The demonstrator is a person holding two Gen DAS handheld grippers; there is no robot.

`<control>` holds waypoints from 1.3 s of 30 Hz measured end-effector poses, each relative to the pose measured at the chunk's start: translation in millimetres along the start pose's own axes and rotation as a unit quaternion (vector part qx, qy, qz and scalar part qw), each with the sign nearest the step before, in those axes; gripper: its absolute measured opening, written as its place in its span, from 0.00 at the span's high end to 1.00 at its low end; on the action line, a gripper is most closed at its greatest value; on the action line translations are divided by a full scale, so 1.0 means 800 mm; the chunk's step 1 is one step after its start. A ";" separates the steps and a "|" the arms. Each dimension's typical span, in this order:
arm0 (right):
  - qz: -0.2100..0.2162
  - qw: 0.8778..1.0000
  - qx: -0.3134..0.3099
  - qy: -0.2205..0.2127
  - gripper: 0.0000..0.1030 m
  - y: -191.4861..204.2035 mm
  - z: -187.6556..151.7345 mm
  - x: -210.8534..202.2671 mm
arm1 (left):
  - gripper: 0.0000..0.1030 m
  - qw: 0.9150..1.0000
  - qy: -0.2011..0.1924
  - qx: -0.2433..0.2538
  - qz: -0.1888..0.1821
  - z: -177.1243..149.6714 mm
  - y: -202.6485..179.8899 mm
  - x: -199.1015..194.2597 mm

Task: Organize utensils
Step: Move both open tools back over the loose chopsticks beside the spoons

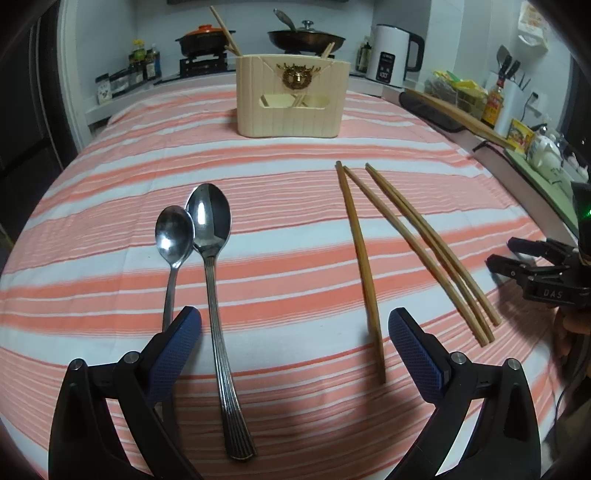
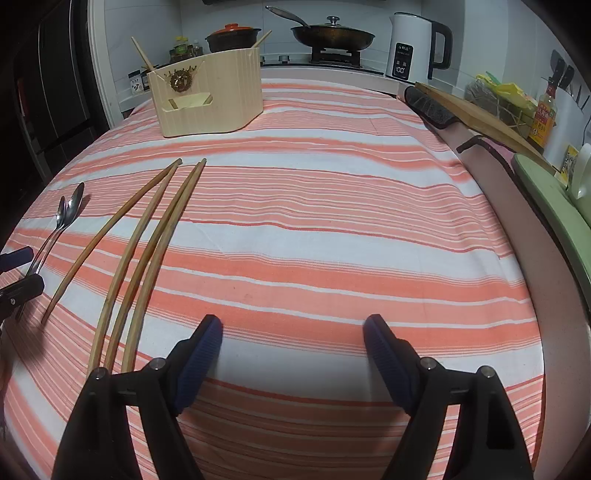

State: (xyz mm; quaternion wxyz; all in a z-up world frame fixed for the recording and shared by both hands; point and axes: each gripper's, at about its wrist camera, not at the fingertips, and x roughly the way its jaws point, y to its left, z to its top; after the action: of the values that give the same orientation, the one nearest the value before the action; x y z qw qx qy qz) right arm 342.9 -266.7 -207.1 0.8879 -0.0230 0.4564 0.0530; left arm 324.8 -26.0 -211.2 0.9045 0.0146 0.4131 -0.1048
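Two steel spoons lie side by side on the striped cloth, a small spoon (image 1: pixel 173 236) and a large spoon (image 1: pixel 212 236). My left gripper (image 1: pixel 293 325) hovers open over them. The large spoon's handle runs between its jaws untouched, and the small spoon's handle passes under the left finger (image 1: pixel 177 350). Several wooden chopsticks (image 1: pixel 424 243) lie to the right. A cream utensil holder (image 1: pixel 291 103) stands at the back with chopsticks in it. In the right wrist view, my right gripper (image 2: pixel 293 326) is open and empty, just right of the chopsticks (image 2: pixel 147 243). The spoons (image 2: pixel 70 210) and left gripper (image 2: pixel 20 271) show at far left.
Behind the table (image 2: pixel 332 240) a counter carries a clay pot (image 2: pixel 232 37), a lidded pan (image 2: pixel 332 35) and a white kettle (image 2: pixel 410 48). A wooden board (image 2: pixel 472 110), bottles and a green tray (image 2: pixel 546 192) line the right edge. The right gripper (image 1: pixel 524 266) enters the left wrist view at right.
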 end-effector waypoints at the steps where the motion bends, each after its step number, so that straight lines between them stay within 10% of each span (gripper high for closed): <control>1: 0.000 1.000 0.000 0.000 0.20 0.000 0.000 0.000 | 0.02 1.000 -0.001 0.003 0.003 0.000 -0.001 0.000; 12: 0.003 1.000 0.001 0.000 0.19 0.001 0.000 0.002 | 0.02 0.997 -0.042 0.061 0.019 -0.005 -0.026 -0.028; 23: 0.003 1.000 0.000 0.000 0.19 0.001 0.000 0.002 | 0.02 0.999 0.032 0.039 0.001 -0.008 -0.020 -0.008; 39: 0.017 1.000 -0.005 -0.014 0.20 0.003 -0.005 -0.018 | 0.01 0.998 0.026 0.054 0.004 -0.021 -0.036 -0.014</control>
State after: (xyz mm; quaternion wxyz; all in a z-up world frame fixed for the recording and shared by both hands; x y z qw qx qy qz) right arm 330.9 -266.1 -198.0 0.8933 -0.0188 0.4436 0.0706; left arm 299.4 -49.9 -211.9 0.8916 0.0674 0.4306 -0.1228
